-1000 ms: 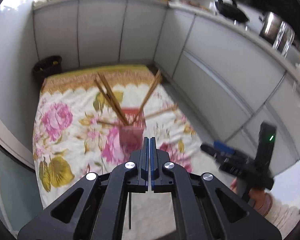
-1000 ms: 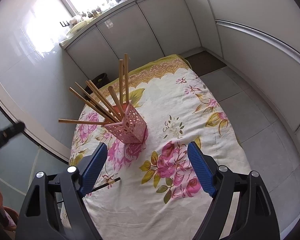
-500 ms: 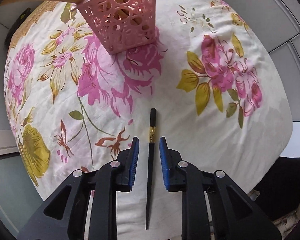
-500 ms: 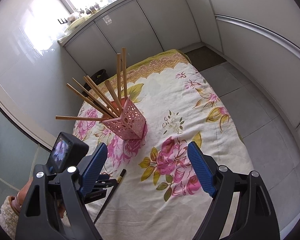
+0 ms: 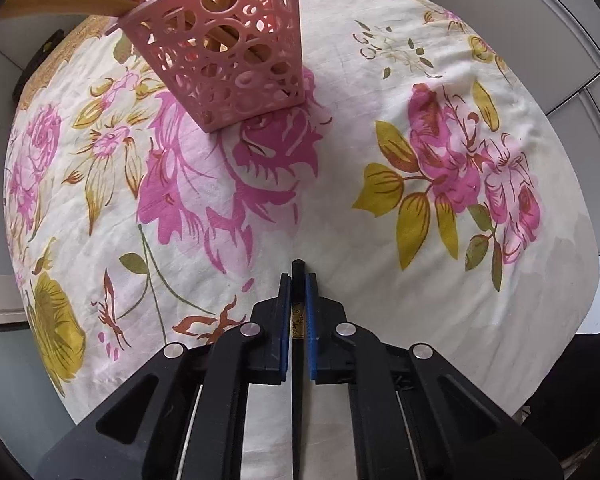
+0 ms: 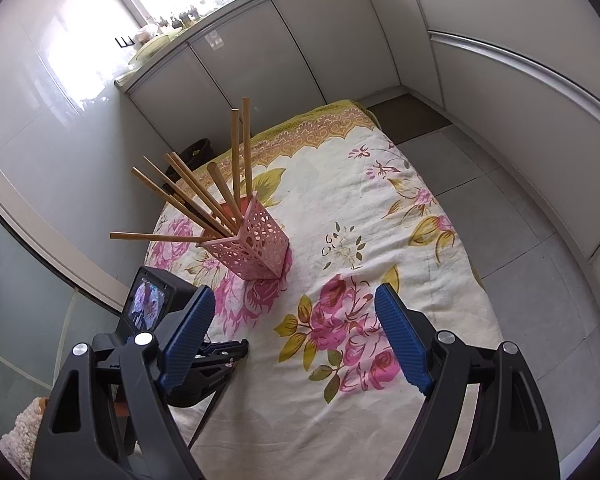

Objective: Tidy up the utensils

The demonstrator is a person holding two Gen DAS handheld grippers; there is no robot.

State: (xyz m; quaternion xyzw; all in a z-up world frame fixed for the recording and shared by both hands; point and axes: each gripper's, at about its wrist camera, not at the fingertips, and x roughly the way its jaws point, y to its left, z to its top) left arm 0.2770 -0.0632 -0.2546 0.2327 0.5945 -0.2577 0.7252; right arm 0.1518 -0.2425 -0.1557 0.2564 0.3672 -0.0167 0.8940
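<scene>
A black chopstick with a gold band lies on the flowered cloth. My left gripper points down at it, its jaws closing with the blue pads pressed on the stick near its thick end. In the right wrist view the same left gripper sits low on the cloth, the chopstick trailing under it. The pink perforated holder stands beyond, upright, with several wooden chopsticks fanned out of it. My right gripper hovers open above the cloth, nothing between its pads.
The cloth-covered table ends near both grippers; grey floor tiles lie to the right. White cabinets run behind and along the right. A black bin stands by the far corner. A hand in a fluffy sleeve holds the left gripper.
The left gripper dropped from high above the holder down to the cloth, straddled the black chopstick with parted jaws, then closed on it. The right gripper stayed still.
</scene>
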